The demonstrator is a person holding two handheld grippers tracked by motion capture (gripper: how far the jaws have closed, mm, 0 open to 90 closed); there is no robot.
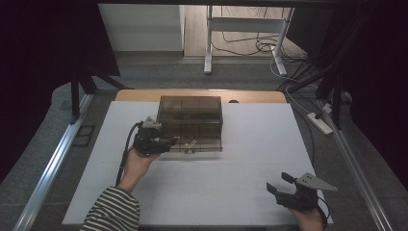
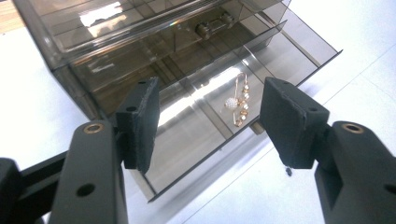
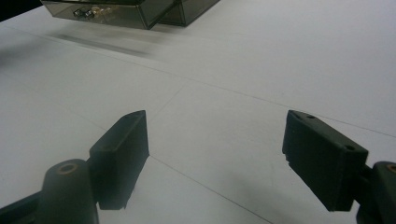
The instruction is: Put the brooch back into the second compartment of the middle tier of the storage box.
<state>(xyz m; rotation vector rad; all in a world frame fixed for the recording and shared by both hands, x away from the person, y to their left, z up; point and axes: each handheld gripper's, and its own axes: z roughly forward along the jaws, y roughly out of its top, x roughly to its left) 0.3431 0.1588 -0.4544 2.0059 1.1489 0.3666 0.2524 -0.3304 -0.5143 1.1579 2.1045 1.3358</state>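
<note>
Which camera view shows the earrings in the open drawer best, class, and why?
The left gripper view: the earrings lie close up in the drawer, with gold hooks and beads distinct. In the high view they are a tiny glint. In the right gripper view they show as a small blur through the drawer front.

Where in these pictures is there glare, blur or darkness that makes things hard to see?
High view: dim, with dark corners; the smoky plastic drawer box shows little detail. Left gripper view: bright glare on the box top and on the open drawer floor beside the gold earrings, which stay sharp. Right gripper view: the box at the top edge is blurred, with a smeared shadow under it; the near black fingers look soft.
</note>
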